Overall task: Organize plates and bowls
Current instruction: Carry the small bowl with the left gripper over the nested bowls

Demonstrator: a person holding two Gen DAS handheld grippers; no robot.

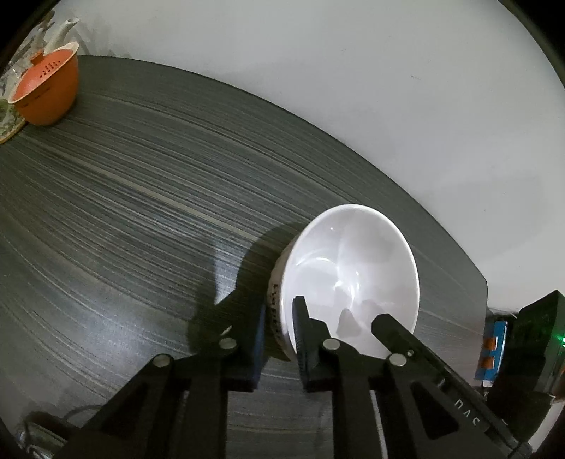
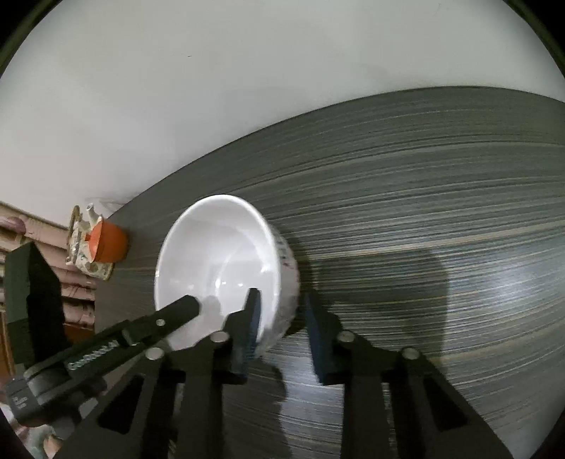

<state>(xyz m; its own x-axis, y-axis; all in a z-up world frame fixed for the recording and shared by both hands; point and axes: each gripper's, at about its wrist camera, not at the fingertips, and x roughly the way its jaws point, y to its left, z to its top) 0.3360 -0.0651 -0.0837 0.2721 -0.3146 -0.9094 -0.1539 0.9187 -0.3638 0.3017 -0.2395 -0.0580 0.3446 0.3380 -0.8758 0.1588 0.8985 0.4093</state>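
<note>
Bowl: white bowl [image 1: 348, 279] [image 2: 222, 268] on the dark striped counter [image 1: 141, 197] [image 2: 423, 212]; upright, tilted slightly in both views; printed marks on the outer wall, too blurred to read.
Left tool: left tool [image 1: 279, 339] at 6 o'clock of the left wrist view; jaws parted, straddling the bowl's near rim; one finger [image 1: 303, 335] inside the bowl, the other outside the wall; contact with the rim not clear, so grip cannot be told.
Right tool: right tool [image 2: 282, 328] at 6 o'clock of the right wrist view; jaws wide apart, astride the bowl's near wall; inner finger [image 2: 247, 328] inside the rim, outer finger clear of the wall; nothing clamped.
Other tool in view: tip of the left tool reaching into the bowl at 8 o'clock of the right wrist view.
Orange pot: orange bowl [image 1: 46, 88] [image 2: 106, 243] at 10 o'clock of the left view, well apart from the white bowl; beside a patterned dish [image 2: 88, 268] and a white teapot [image 1: 61, 30].
Backdrop: white wall [image 1: 353, 70] behind the counter.
</note>
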